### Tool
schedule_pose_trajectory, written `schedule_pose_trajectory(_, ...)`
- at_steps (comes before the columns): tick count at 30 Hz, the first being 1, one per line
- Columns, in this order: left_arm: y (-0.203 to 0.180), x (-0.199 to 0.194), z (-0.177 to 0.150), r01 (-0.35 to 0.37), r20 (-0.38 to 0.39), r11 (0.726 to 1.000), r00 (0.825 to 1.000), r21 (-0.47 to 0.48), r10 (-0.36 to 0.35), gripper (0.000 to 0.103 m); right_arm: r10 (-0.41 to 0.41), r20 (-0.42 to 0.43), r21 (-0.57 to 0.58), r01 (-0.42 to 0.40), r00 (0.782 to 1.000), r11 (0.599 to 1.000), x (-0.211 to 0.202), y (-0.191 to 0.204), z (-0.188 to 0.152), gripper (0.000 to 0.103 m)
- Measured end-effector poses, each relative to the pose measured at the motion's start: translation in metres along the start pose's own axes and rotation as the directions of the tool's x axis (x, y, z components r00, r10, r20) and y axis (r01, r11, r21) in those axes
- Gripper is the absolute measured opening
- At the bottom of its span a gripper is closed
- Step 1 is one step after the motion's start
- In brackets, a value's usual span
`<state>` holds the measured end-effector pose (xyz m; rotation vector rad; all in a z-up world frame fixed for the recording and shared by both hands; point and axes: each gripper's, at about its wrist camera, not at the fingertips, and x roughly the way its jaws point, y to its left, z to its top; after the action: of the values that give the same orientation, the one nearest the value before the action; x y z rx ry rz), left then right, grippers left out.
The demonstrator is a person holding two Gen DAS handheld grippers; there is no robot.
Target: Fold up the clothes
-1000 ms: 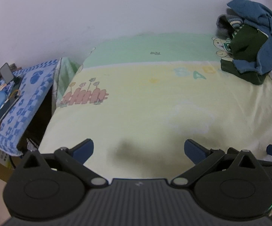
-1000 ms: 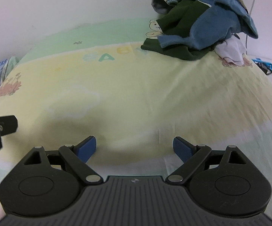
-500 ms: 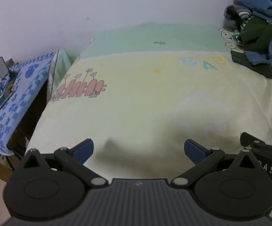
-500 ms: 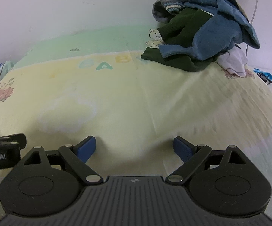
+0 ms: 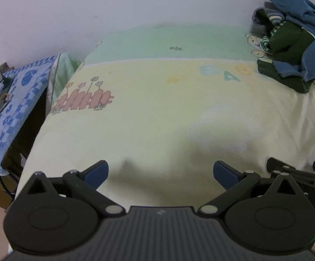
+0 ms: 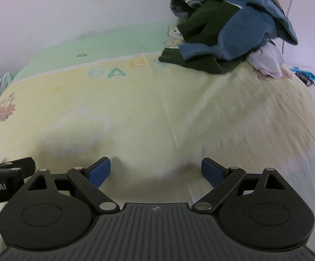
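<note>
Clothes pile (image 6: 227,28) sat heaped at the far right of the bed, against the wall — blue fleece garment (image 6: 251,32) on top, dark green garment (image 6: 203,43) under it, a white piece (image 6: 266,63) at the right edge. All looked soft, limp and light; likely to drape and snag on each other when lifted. Best grab was probably a free hem or corner of the blue top layer, not the bulk. Yellow cartoon bedsheet (image 5: 157,119) lay flat and bare in front, good folding space. Left gripper (image 5: 160,174) had its tongs apart, holding nothing; right gripper (image 6: 155,171) likewise apart and empty — both well short of the pile. Blue patterned cloth (image 5: 16,100) covered a side table at left.
</note>
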<state>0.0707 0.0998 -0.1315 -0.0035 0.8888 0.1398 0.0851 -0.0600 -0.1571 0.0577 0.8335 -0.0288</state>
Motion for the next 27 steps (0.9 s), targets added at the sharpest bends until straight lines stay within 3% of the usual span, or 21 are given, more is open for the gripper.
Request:
schedule_pose_trajectory(23, 0.008, -0.025, -0.005, 0.002, -0.001, 1.000, 1.000, -0.009, -0.002, 0.102, -0.002, -0.004, -0.007, 0.002, 1.000, 1.000, -0.024, 0.007, -0.012, 0.093)
schedule_pose_trajectory(27, 0.006, -0.030, -0.006, 0.012, -0.001, 1.000, 1.000, 0.001, -0.012, 0.102, -0.036, -0.021, -0.015, 0.036, 0.999, 0.999, -0.031, 0.009, -0.014, 0.093)
